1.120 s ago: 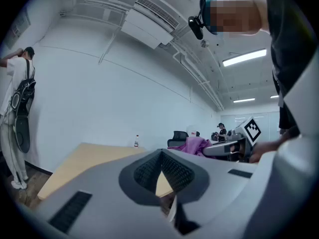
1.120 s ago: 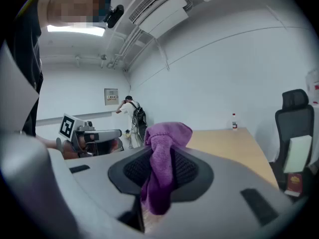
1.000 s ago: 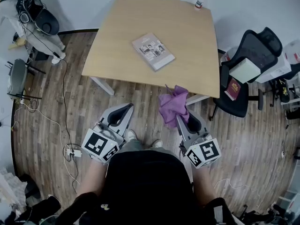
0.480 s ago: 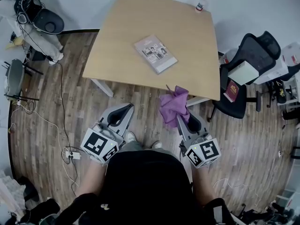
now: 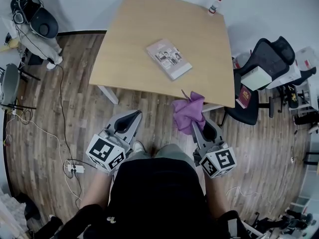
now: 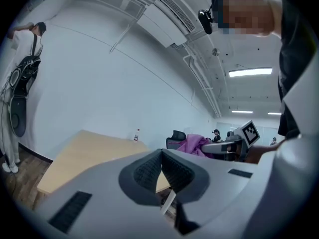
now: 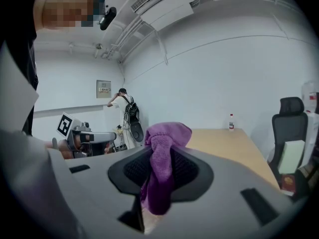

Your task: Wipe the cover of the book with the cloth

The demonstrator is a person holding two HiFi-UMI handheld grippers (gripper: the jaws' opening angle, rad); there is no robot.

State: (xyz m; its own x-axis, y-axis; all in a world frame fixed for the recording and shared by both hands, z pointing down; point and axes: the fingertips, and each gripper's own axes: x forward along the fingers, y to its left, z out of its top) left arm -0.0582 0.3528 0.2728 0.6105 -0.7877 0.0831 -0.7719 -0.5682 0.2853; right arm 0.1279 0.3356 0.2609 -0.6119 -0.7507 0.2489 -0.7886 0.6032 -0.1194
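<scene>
Forward by a shade since a second ago, my right gripper [image 7: 160, 172] clamps the purple cloth [image 7: 168, 132] just short of the table [image 5: 134, 24]; my left gripper [image 6: 162, 169], jaws pressed together and empty, hangs alongside. The book [image 5: 169, 59] lies mid-table, well apart from both.

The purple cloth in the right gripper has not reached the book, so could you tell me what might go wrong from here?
1. The book lies loose on the table, while the left gripper is shut, empty and short of the table. A wipe could slide the book unless it is steadied.
2. The right gripper pinches the cloth as a bunched wad, so it may wipe unevenly or pull free when dragged.
</scene>
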